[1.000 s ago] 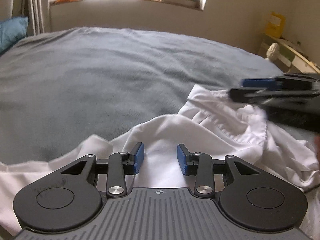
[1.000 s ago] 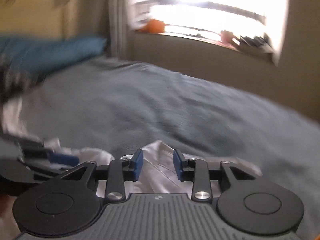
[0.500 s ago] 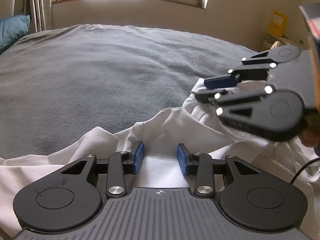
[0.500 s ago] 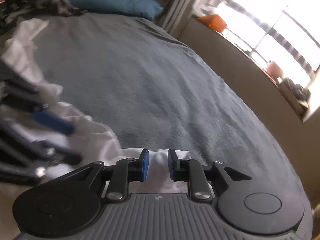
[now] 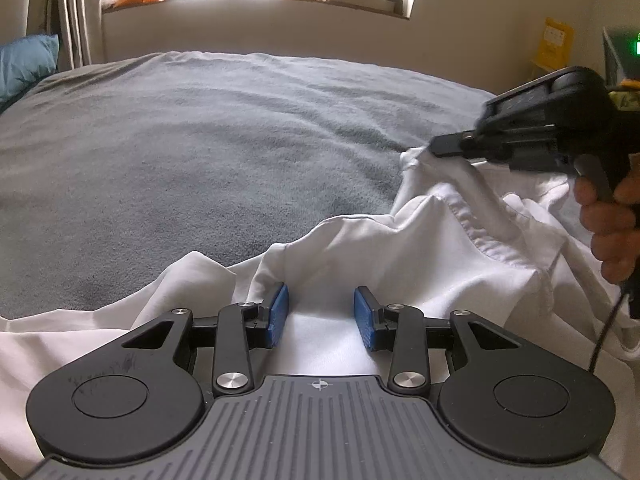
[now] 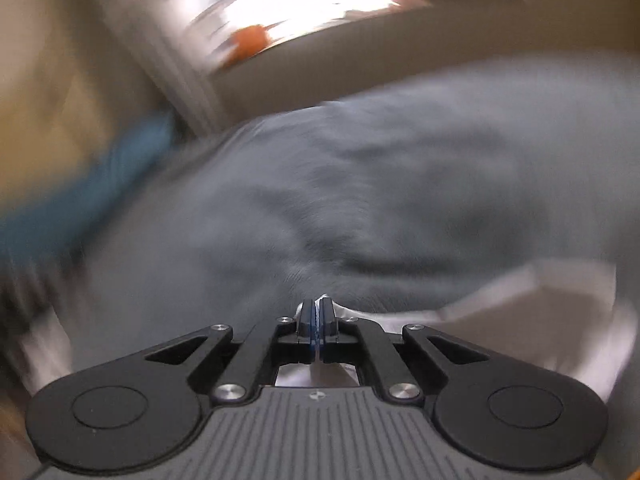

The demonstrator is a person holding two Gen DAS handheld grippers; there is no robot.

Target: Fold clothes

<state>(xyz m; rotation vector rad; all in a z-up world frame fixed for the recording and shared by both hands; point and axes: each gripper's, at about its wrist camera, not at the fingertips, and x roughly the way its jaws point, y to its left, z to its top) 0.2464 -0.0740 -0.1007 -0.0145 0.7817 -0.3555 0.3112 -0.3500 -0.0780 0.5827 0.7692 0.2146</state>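
A: Was any writing legible anywhere in the room?

B: None. A yellow card [image 5: 554, 42] leaned against the far wall at the right with print too small to read, and a small green light [image 5: 636, 46] glowed beside it. The grippers carried only a crosshair mark on their ribbed housings.

A: Where did the garment lie, and how did it run?

B: The white shirt [image 5: 400, 252] lay crumpled on the near edge of the bed, over a grey blanket [image 5: 200, 152]. Its long axis ran roughly across the left wrist view, from the flat portion at the lower left to the raised portion at the right. A stitched seam ran diagonally through the right part. Which end was collar or hem could not be told.

A: And the jaws?

B: The left gripper [image 5: 321, 316] rested over the cloth with its blue pads [image 5: 279, 314] standing apart, fabric lying between them but not pressed. The right gripper [image 6: 317, 320], held by a hand [image 5: 612, 220], had its jaws closed together on a thin fold of the shirt, lifting that edge into a peak above the blanket. The right wrist view was blurred.
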